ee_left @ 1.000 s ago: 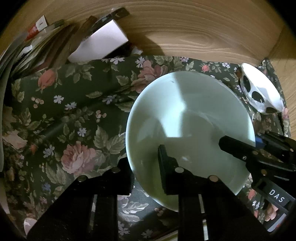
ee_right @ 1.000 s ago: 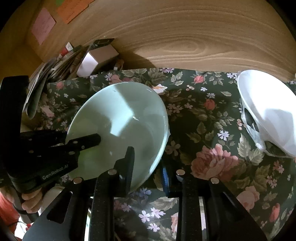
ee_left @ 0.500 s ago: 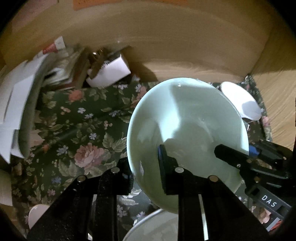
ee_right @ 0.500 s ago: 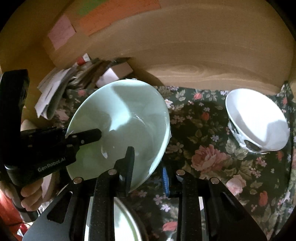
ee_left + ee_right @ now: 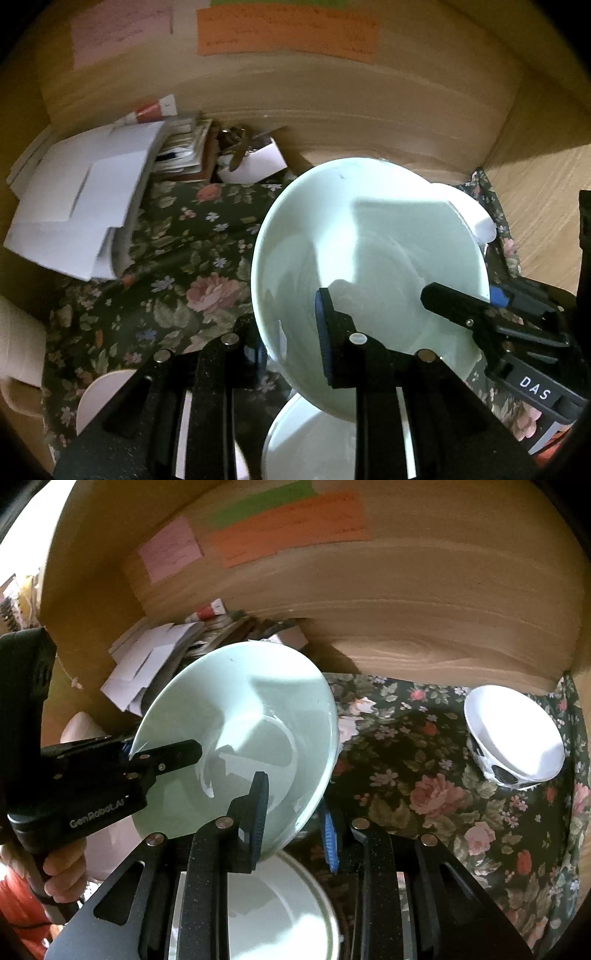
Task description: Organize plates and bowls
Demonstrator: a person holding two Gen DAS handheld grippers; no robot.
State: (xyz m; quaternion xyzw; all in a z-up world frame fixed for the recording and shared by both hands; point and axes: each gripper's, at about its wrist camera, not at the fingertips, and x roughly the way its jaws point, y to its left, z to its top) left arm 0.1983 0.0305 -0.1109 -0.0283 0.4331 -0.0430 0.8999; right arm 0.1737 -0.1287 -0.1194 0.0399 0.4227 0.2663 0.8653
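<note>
A pale green bowl (image 5: 369, 258) is held in the air by both grippers. My left gripper (image 5: 291, 332) is shut on its near-left rim. My right gripper (image 5: 295, 805) is shut on its right rim. The bowl (image 5: 240, 731) is tilted and hangs above a white plate (image 5: 280, 904) on the floral cloth. The plate also shows in the left wrist view (image 5: 314, 439). A white bowl with black spots (image 5: 513, 734) stands at the right; it peeks out behind the green bowl in the left wrist view (image 5: 472, 214).
A floral cloth (image 5: 424, 775) covers the desk. Papers and envelopes (image 5: 81, 206) and a small white box (image 5: 258, 166) pile at the back left. A wooden wall with sticky notes (image 5: 288, 524) closes the back. Another white dish (image 5: 99, 395) lies near left.
Both grippers have lifted the green bowl up and back from the cloth. The white plate below has come into view.
</note>
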